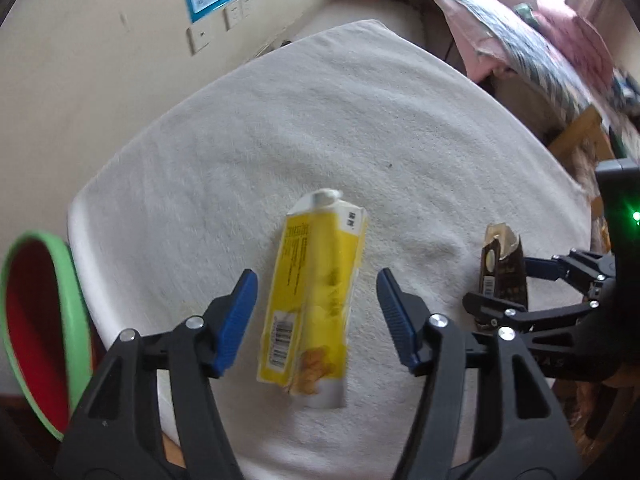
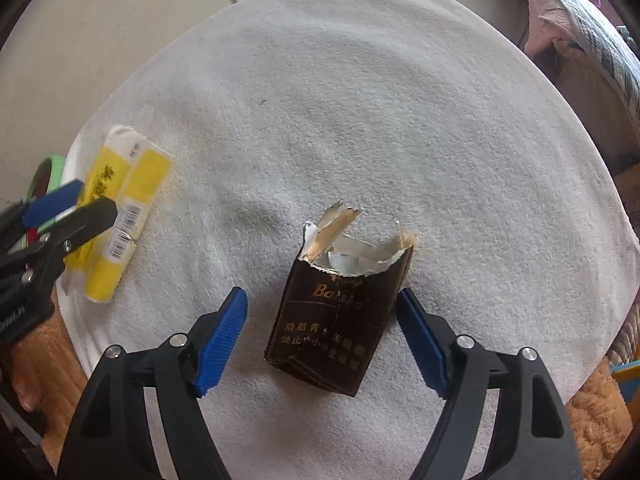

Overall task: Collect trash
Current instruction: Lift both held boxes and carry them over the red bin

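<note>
Left wrist view
- Left tool (image 1: 316, 312): pointing steeply down, its blue pads spread apart and pressing on nothing.
- Yellow carton (image 1: 316, 304): lies flat on the white towel (image 1: 320, 128), lengthwise between the left tool's two pads, a gap on either side; barcode end nearest the tool, torn white end farthest from it.
- Dark cigarette pack (image 1: 502, 276): to the right of the left tool, on the same towel, partly behind the other tool's fingers.
- Green-rimmed bin (image 1: 48, 320): to the left of the left tool, below the towel's edge, red inside.
- Counter: covered by the towel; its own surface cannot be made out.

Right wrist view
- Right tool (image 2: 322, 336): aimed downward, jaws wide; the right pad looks very near the pack's edge, the left pad stands clear, nothing gripped.
- Dark cigarette pack (image 2: 340, 312): between the right tool's pads on the towel, its ripped-open top away from the tool, gold lettering facing up.
- Yellow carton (image 2: 120, 216): well to the left of the right tool, under the left tool's fingers.
- Person's hand (image 2: 24, 380): at the lower left edge, beside the left tool's body.
</note>
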Demonstrator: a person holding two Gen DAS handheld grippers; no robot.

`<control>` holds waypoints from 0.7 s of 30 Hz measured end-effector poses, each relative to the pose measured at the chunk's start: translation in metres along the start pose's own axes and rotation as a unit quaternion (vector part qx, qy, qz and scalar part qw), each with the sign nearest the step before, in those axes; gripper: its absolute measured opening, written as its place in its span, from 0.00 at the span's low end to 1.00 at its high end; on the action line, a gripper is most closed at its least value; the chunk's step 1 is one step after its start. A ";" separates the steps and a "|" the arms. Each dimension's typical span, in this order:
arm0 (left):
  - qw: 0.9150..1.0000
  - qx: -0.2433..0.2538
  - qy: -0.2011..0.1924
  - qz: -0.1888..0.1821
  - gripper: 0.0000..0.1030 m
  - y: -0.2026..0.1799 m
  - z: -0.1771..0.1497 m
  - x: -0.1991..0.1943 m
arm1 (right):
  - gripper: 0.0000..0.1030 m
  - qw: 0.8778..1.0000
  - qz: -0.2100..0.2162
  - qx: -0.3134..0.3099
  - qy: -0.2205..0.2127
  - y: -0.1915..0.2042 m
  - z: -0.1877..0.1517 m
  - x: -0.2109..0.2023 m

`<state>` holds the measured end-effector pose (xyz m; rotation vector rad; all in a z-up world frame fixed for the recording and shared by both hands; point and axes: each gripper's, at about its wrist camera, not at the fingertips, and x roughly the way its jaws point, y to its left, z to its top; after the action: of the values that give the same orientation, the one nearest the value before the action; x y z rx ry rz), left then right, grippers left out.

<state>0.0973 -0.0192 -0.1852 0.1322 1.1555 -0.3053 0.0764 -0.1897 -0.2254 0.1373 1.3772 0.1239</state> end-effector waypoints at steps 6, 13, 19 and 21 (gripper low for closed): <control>1.000 -0.019 0.021 0.002 0.57 0.001 -0.004 0.020 | 0.71 1.000 0.018 0.022 0.003 -0.006 -0.002 -0.003; 1.000 0.007 0.012 0.021 0.41 -0.007 -0.006 0.025 | 0.71 1.000 0.009 0.005 0.003 -0.001 0.001 0.004; 0.999 -0.025 -0.040 0.026 0.39 0.001 -0.013 -0.007 | 0.64 0.999 -0.026 -0.027 -0.010 0.007 -0.003 0.007; 0.998 -0.021 -0.059 0.027 0.39 -0.003 -0.015 -0.022 | 0.54 0.998 -0.041 -0.038 -0.017 0.009 -0.004 0.007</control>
<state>0.0751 -0.0148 -0.1712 0.1079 1.0397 -0.2379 0.0736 -0.1792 -0.2316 0.0193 1.3405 0.1052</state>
